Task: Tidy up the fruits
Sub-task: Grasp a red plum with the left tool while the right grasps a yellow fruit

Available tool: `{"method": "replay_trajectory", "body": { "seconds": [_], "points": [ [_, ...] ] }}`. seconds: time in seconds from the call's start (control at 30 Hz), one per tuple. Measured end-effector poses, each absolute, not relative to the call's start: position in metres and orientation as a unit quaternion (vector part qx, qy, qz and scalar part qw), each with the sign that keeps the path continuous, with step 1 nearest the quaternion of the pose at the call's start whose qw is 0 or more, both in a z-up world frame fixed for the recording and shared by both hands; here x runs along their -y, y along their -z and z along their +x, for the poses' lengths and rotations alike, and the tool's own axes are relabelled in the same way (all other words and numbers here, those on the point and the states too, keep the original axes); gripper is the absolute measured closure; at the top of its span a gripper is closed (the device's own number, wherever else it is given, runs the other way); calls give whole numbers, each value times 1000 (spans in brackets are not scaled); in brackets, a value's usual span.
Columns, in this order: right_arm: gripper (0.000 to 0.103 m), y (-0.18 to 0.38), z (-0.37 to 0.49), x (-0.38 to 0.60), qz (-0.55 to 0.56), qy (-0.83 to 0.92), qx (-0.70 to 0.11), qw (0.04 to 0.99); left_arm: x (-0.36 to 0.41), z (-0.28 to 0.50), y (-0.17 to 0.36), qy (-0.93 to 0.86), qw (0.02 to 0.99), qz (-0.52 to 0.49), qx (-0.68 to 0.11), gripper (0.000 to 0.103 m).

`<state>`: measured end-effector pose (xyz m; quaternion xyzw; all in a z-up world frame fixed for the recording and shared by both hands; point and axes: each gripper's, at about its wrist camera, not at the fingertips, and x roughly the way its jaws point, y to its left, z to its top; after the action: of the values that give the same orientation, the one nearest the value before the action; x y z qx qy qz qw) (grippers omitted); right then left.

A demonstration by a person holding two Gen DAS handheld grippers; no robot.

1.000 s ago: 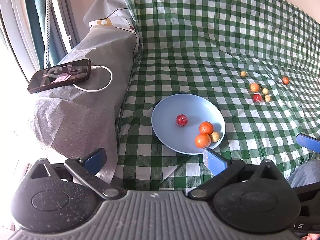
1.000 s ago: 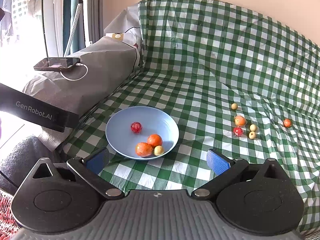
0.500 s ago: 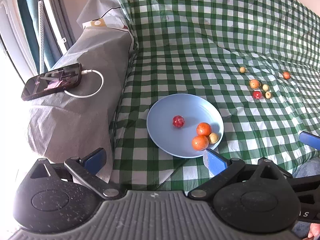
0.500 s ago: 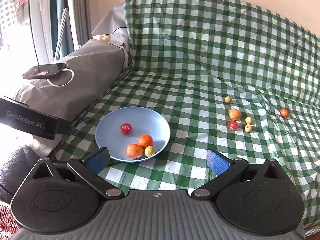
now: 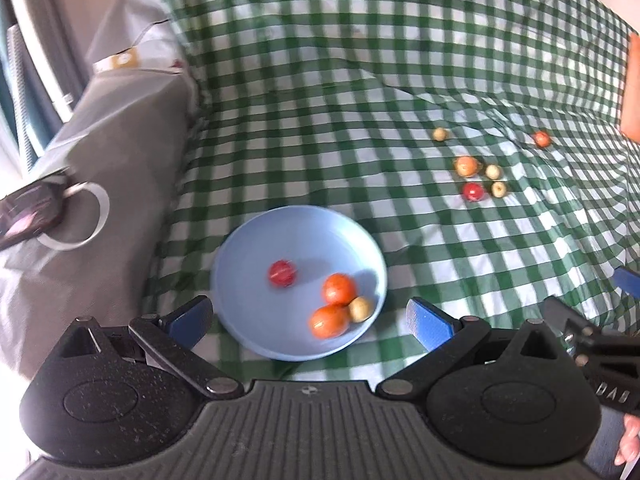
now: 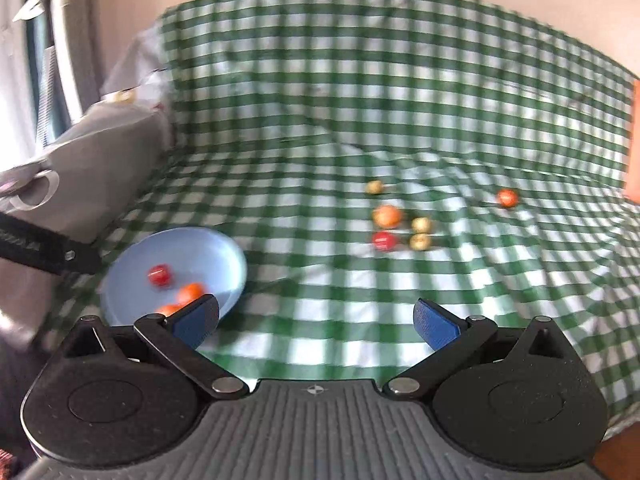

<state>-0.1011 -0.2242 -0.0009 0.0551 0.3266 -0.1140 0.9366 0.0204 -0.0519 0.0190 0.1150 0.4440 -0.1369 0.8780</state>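
A light blue plate (image 5: 256,240) lies on the green checked cloth and holds a small red fruit (image 5: 282,273), two orange fruits (image 5: 338,288) and a small yellow one (image 5: 361,309). The plate also shows in the right wrist view (image 6: 200,248). Further right, loose on the cloth, lie an orange fruit (image 6: 387,216), a red one (image 6: 385,240), three small yellow ones (image 6: 420,241) and a lone orange-red one (image 6: 507,197). My left gripper (image 5: 308,320) is open and empty, just in front of the plate. My right gripper (image 6: 316,320) is open and empty above the cloth, well short of the loose fruits.
A grey covered block (image 5: 104,184) stands left of the plate with a phone (image 5: 28,212) and white cable on top. The checked cloth (image 6: 360,80) rises up the back. An orange object (image 5: 632,88) sits at the far right edge. Both views are motion-blurred.
Both grippers have swung to the right: the plate and the phone have shifted left in both views, and the loose fruits now sit nearer the middle of the right wrist view. Jaws stay open.
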Motion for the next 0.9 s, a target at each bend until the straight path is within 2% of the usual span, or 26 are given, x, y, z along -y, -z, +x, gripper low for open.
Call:
{"method": "replay_trajectory", "body": {
  "seconds": [0.23,0.57,0.73,0.9],
  "points": [
    [1,24,-84,299,80,180,-325,925,131,63,3,173,873,125,-439,0],
    [1,115,8,395,70,199,-375,903,264,149,101,297,828,193,-434,0],
    [1,151,50,422,52,140,-376,914,297,185,144,338,803,210,-443,0],
    [1,175,80,435,27,66,-367,927,304,205,153,366,811,202,-411,0]
  ]
}}
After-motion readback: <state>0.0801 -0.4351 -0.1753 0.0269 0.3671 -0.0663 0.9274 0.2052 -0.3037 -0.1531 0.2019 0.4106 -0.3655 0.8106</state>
